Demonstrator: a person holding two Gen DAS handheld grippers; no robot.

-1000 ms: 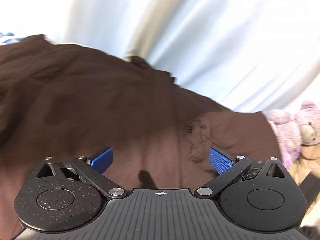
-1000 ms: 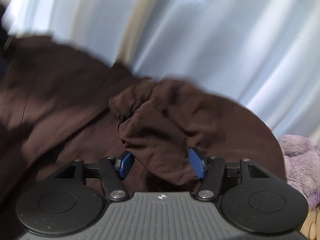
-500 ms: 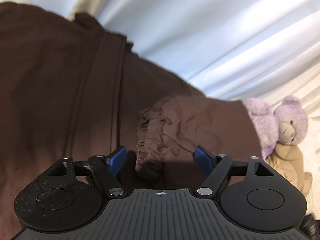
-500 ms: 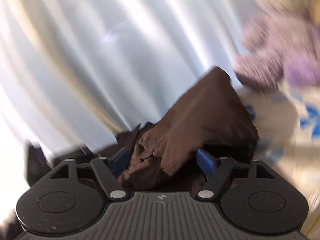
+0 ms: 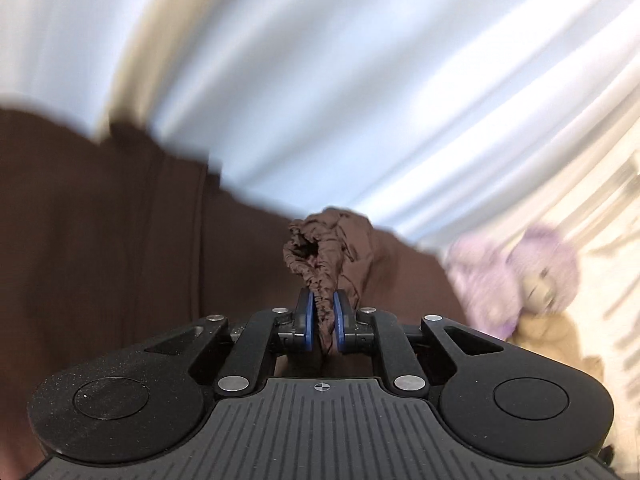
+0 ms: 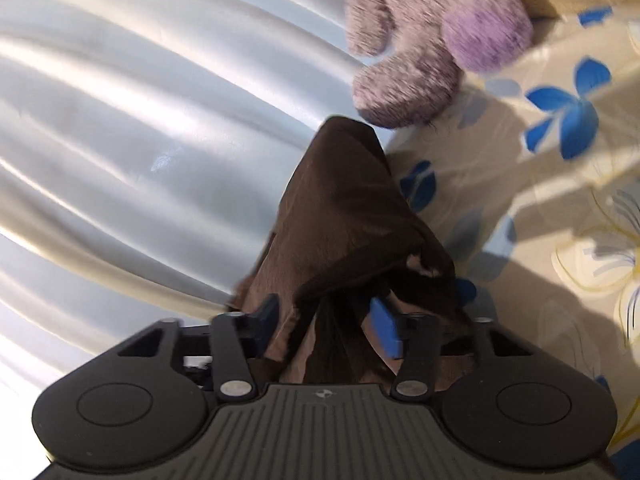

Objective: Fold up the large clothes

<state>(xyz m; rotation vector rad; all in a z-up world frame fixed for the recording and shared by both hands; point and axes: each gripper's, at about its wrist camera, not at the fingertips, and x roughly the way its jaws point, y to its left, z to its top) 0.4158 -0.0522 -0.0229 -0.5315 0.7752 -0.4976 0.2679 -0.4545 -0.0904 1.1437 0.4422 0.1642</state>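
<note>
A large dark brown garment (image 5: 120,248) fills the left and middle of the left wrist view. My left gripper (image 5: 323,312) is shut on its gathered elastic edge (image 5: 316,256), which bunches up above the blue pads. In the right wrist view my right gripper (image 6: 326,320) has its jaws partly apart with a fold of the same brown garment (image 6: 352,208) draped between and over the blue pads; the cloth rises to a peak ahead of them.
A pale curtain (image 5: 360,80) hangs behind, and it also fills the left of the right wrist view (image 6: 140,120). A purple plush toy (image 5: 520,272) sits to the right, seen also at the top of the right wrist view (image 6: 420,40). A cream sheet with blue flowers (image 6: 560,200) lies below.
My left gripper has closed on the gathered edge of the garment. My right gripper has swung round with the cloth, its jaws a little narrower, and now faces the flowered sheet and plush toy.
</note>
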